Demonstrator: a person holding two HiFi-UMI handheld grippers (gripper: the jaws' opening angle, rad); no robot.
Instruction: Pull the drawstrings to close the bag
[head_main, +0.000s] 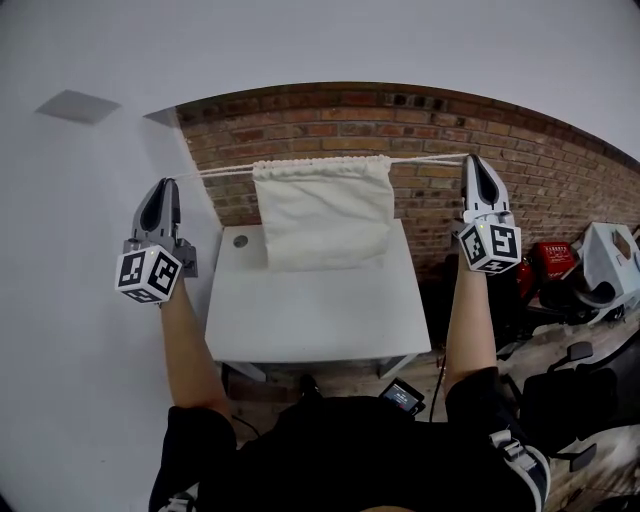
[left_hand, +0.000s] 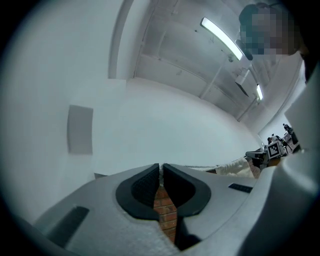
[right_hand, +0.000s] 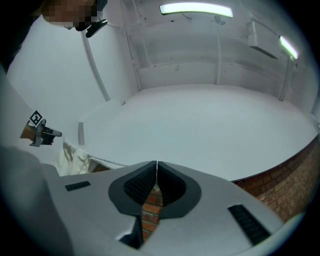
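Note:
A cream cloth bag (head_main: 322, 215) hangs in the air between my two raised grippers, its mouth gathered into tight pleats. White drawstrings run taut from each side of the mouth, the left drawstring (head_main: 225, 169) to my left gripper (head_main: 170, 184) and the right drawstring (head_main: 430, 158) to my right gripper (head_main: 474, 158). Both grippers are shut on their string ends. In the left gripper view the jaws (left_hand: 161, 166) pinch a white bit of cord, and the bag (left_hand: 235, 167) shows at the right. In the right gripper view the jaws (right_hand: 156, 163) are closed, with the bag (right_hand: 70, 157) at the left.
A white table (head_main: 310, 320) stands below the bag, and I cannot tell whether the bag's bottom touches it. Behind is a brick wall (head_main: 450, 130), and a white wall is on the left. Red equipment (head_main: 550, 262) and dark chairs crowd the floor at the right.

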